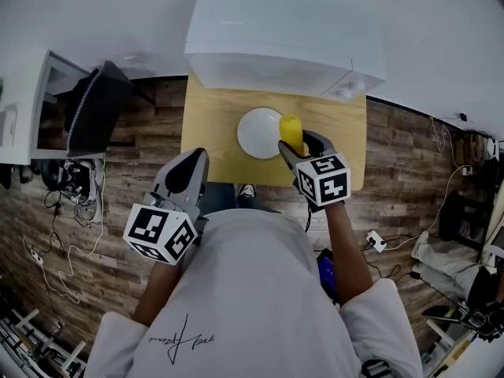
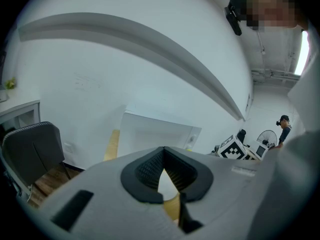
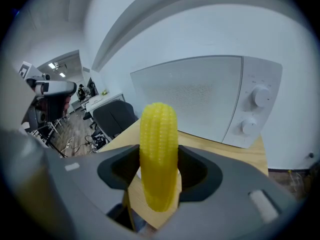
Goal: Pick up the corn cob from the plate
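The yellow corn cob (image 3: 158, 154) stands upright between the jaws of my right gripper (image 3: 159, 170), which is shut on it. In the head view the corn cob (image 1: 291, 132) is lifted at the right rim of the round white plate (image 1: 257, 132), with the right gripper (image 1: 303, 149) just behind it. The plate lies bare on the wooden table (image 1: 206, 124). My left gripper (image 1: 187, 172) is held back off the table's near edge, near the person's body. In the left gripper view its jaws (image 2: 164, 168) meet at the tips with nothing between them.
A white microwave (image 1: 283, 34) stands at the back of the table against the wall; its door and two knobs (image 3: 255, 109) face the right gripper. A dark chair (image 1: 94, 105) stands left of the table. Cables lie on the wood floor (image 1: 55, 235) on both sides.
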A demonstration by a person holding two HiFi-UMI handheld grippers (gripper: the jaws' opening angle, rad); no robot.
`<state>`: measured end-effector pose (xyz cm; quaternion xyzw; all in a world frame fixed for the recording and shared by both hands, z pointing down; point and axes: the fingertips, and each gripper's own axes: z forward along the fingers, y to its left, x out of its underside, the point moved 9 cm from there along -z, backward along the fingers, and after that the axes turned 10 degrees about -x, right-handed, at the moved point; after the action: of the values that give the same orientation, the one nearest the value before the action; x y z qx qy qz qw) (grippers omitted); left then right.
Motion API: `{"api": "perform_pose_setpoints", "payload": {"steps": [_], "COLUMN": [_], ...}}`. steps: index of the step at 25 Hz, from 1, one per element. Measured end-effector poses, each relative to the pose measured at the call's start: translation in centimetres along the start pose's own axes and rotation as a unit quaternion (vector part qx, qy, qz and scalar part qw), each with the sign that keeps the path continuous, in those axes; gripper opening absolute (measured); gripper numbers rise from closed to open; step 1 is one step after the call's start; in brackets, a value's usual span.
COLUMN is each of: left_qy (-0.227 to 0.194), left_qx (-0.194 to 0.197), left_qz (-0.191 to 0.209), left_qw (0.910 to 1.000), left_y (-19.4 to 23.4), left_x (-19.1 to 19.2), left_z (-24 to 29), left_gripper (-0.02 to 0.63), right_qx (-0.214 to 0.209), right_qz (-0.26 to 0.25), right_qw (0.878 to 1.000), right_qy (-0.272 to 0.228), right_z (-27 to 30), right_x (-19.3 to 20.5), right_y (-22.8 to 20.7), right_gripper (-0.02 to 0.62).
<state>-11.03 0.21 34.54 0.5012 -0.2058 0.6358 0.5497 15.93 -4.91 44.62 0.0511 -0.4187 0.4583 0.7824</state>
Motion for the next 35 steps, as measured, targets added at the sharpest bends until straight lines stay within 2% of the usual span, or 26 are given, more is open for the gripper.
{"api": "perform_pose_setpoints", "payload": {"steps": [21, 35], "left_qy": [0.004, -0.001], "left_qx": [0.011, 0.013], "left_qz": [0.006, 0.003], "left_qw": [0.9999, 0.9999], "left_y": [-0.2, 0.3], "left_x": [0.5, 0.7], "left_z": [-0.2, -1.3], "left_gripper": [-0.006, -0.006], "right_qx": [0.02, 0.032], "right_qz": [0.041, 0.043], "right_qw": [0.995, 0.99], "right_qy": [-0.089, -0.13], "right_z": [-3.7, -6.4], "right_x": [-0.8, -0.7], "right_y": [1.8, 3.7], "right_gripper": [0.245, 0.245]}}
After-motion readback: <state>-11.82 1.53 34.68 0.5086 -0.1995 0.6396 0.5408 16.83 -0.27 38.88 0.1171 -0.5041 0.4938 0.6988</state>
